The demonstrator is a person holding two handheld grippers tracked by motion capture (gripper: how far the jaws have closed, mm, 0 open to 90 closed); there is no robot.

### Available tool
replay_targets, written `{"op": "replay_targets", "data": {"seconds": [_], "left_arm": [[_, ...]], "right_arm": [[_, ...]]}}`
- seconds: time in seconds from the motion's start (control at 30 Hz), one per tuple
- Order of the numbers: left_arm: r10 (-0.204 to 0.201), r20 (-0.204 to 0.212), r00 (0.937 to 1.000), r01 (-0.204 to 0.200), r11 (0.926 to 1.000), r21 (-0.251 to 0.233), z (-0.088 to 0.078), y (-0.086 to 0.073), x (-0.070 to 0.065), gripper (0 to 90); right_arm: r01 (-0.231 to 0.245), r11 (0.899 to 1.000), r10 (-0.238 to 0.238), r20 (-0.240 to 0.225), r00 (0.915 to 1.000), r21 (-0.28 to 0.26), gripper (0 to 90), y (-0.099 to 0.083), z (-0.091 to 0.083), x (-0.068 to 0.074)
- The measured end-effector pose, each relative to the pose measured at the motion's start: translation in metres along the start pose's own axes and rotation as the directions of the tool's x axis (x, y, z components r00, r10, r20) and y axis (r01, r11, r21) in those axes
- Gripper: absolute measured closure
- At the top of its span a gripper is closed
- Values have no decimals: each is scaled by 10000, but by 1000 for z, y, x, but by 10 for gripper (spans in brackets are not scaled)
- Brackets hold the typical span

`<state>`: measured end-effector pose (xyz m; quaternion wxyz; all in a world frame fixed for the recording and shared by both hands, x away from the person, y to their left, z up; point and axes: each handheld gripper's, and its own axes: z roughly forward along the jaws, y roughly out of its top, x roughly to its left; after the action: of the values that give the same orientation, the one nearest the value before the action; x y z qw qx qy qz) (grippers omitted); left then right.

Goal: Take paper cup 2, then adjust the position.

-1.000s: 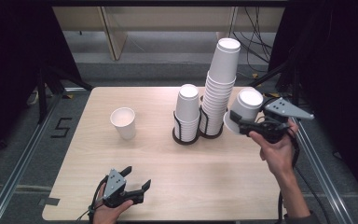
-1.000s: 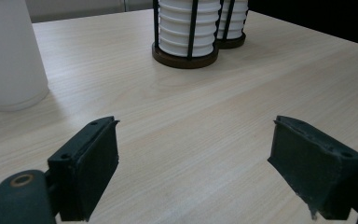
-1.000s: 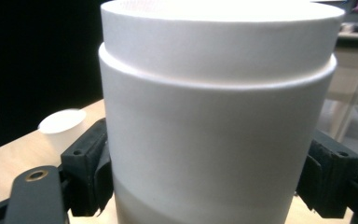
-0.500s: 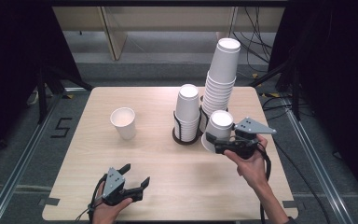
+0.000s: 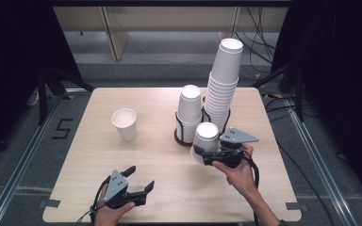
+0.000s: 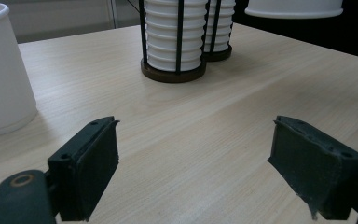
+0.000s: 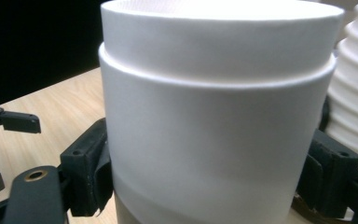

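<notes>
An upside-down white paper cup (image 5: 206, 136) hangs just above the table in front of the two cup stacks, with my right gripper (image 5: 206, 154) shut on its lower part. In the right gripper view the cup (image 7: 214, 116) sits between both fingers (image 7: 88, 172). My left gripper (image 5: 140, 179) rests low near the table's front left edge, open, and nothing lies between its fingers (image 6: 88, 163). A lone upright cup (image 5: 125, 123) stands on the table left of centre, and it is the cup (image 6: 0, 70) at the left edge of the left gripper view.
A short stack of inverted cups (image 5: 190, 110) and a tall leaning stack (image 5: 224, 84) stand in black wire holders at the back right of the wooden table (image 5: 122, 99). The short stack's holder (image 6: 175, 37) is straight ahead of the left gripper.
My right gripper has carried the cup from the right side of the stacks leftward and nearer, to in front of them. The left gripper has barely moved.
</notes>
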<state>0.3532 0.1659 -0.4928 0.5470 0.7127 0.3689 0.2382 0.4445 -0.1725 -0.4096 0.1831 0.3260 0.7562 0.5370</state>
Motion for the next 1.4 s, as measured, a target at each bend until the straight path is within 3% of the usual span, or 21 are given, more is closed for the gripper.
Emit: {"op": "replay_targets", "data": {"seconds": [0.07,0.17,0.2,0.33,0.37,0.4,0.5,0.53,0.57,0.7,0.73,0.83,0.97,1.03,1.13,1.2,1.23,1.3,1.33,1.4], "left_arm": [[-8,1,10000,8,10000,-6,0,0,0,146],[-14,14,10000,14,10000,-23,0,0,0,146],[18,-36,10000,-18,10000,52,-1,1,0,146],[-2,190,9998,2,10000,-6,0,0,-1,146],[16,164,9999,-16,10000,45,-1,1,-2,146],[35,212,9998,-36,10000,46,-1,1,-2,146],[51,384,9992,-47,9999,-102,0,0,-3,146],[84,334,9994,-84,10000,-4,-1,1,-3,146],[88,330,9994,-89,10000,28,-1,1,-3,146],[46,426,9991,-43,10000,-74,0,1,-3,146],[60,380,9993,-60,10000,1,-1,1,-3,146],[63,404,9992,-63,10000,8,-1,1,-4,146],[62,500,9987,-58,9999,-93,-1,1,-4,146],[75,458,9989,-77,10000,53,-1,1,-4,146],[104,541,9985,-104,9999,-3,-1,1,-5,146],[136,550,9984,-139,9999,43,-1,0,-5,146],[127,560,9983,-129,9999,24,-1,0,-5,146],[103,587,9982,-102,9999,-16,-1,1,-6,146],[140,602,9981,-141,9999,9,-1,0,-6,146],[129,636,9979,-130,9999,17,0,0,-6,146]], "right_arm": [[-54,10000,55,-290,9996,37,191,-3,5,4],[214,9997,-210,-304,9993,117,191,-5,11,9],[28,9999,-20,-588,9983,124,191,-6,13,11],[199,9996,-187,-551,9983,221,191,-8,17,18],[131,9995,-108,-809,9967,282,190,-8,18,19],[297,9991,-275,-709,9971,293,190,-8,17,19],[127,9994,-96,-943,9955,323,190,-10,20,23],[291,9992,-268,-859,9959,257,190,-10,21,23],[254,9989,-213,-1026,9945,392,190,-11,22,24],[185,9984,-133,-962,9953,530,190,-13,24,28],[405,9982,-362,-948,9948,446,190,-13,25,27],[223,9981,-162,-1055,9943,570,190,-15,27,31],[394,9982,-339,-1165,9926,452,190,-15,31,34],[194,9981,-122,-1204,9926,588,190,-15,31,38],[486,9978,-424,-1273,9910,460,190,-14,34,40],[261,9978,-174,-1385,9902,610,190,-14,36,44],[487,9978,-422,-1362,9898,448,190,-14,38,43],[428,9978,-339,-1635,9860,512,190,-13,41,45],[534,9972,-455,-1421,9888,519,190,-13,41,46],[497,9974,-410,-1570,9867,519,190,-12,44,49]]}}
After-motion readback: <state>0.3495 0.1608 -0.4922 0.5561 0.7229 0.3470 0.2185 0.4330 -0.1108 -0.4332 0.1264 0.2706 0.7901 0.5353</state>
